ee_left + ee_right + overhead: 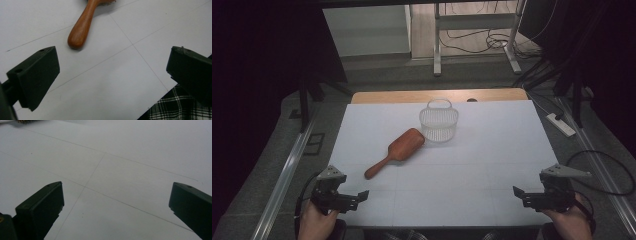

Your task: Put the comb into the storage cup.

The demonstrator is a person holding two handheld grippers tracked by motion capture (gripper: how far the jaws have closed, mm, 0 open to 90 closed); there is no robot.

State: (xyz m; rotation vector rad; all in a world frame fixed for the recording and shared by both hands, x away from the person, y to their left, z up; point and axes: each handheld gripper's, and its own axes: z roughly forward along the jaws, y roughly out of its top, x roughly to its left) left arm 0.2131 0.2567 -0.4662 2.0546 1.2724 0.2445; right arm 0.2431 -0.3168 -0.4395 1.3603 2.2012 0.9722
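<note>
Left gripper [362, 195] and right gripper [518, 192], jaws wide and empty, at the near corners of the table [472, 170]; brush [396, 152] lying mid-table, head touching the basket [439, 124], handle toward the left gripper.

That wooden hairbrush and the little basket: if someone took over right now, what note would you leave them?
Left gripper: open, holding nothing, at the near left edge of the table.
Right gripper: open, holding nothing, at the near right.
Wooden hairbrush: flat on the table, handle toward the left gripper, head next to the clear basket.
Basket: upright, looks empty.
Done: nothing visible.
Left: probably pick up the brush and put it in the basket.
</note>
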